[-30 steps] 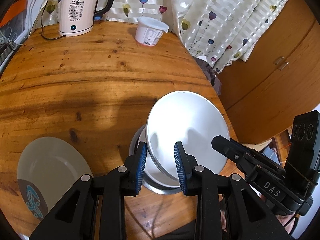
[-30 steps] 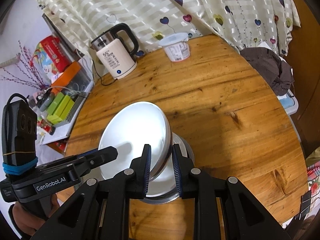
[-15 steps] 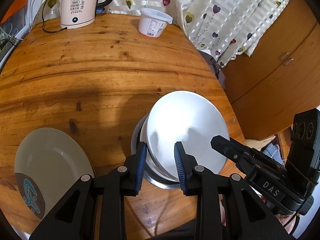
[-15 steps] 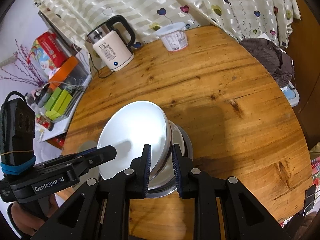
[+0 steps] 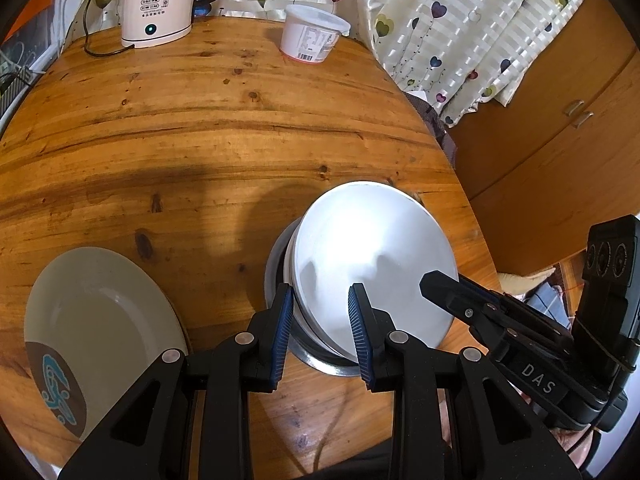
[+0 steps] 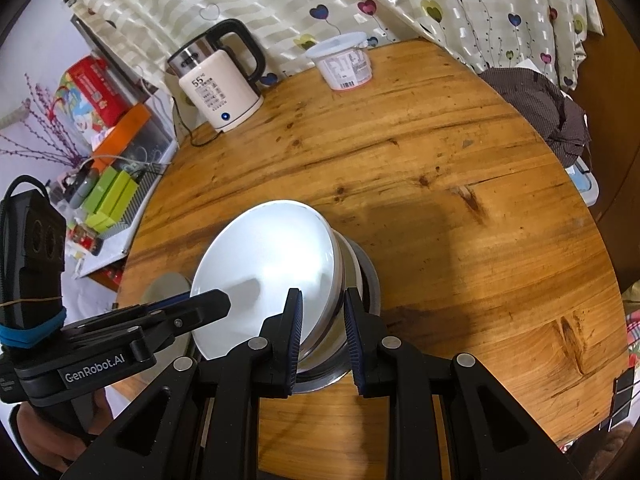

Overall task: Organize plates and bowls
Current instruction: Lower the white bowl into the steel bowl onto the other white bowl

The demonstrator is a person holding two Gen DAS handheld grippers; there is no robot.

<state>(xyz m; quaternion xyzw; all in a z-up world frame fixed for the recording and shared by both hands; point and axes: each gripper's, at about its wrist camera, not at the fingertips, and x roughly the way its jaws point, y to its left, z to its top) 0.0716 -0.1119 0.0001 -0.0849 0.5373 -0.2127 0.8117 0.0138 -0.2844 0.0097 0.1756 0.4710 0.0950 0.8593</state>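
Nearest, found the left gripper [image 5: 320, 320] partly closed, blue pads astride the near rim of the white bowl [image 5: 372, 248], one pad against the outer wall and one over the inside; judged it pinched there. Saw the right gripper [image 6: 323, 320] narrowed likewise on the opposite rim, though could not make certain that its outer pad pressed china and not the steel bowl [image 5: 274, 268] just beside it. Noted the white bowl tilted, lower edge down inside the steel bowl, upper edge lifted clear; possibly a second white rim beneath, too close to tell. Judged the main hazard a slip: glazed rim, narrow pads, two separate hands, so any uneven pull could twist the bowl out of one grip and drop it with a crack onto the steel. Feared also that a pad catching the steel rim would drag that bowl along, and so near the front edge of the table [image 5: 200, 140] could skid it off. Marked the patterned plate [image 5: 100, 312] to the left, near the same edge, exposed to a careless swing of the left gripper. Counted the tub [image 5: 310, 36] and kettle [image 5: 156, 0], well apart at the far side, out of harm.
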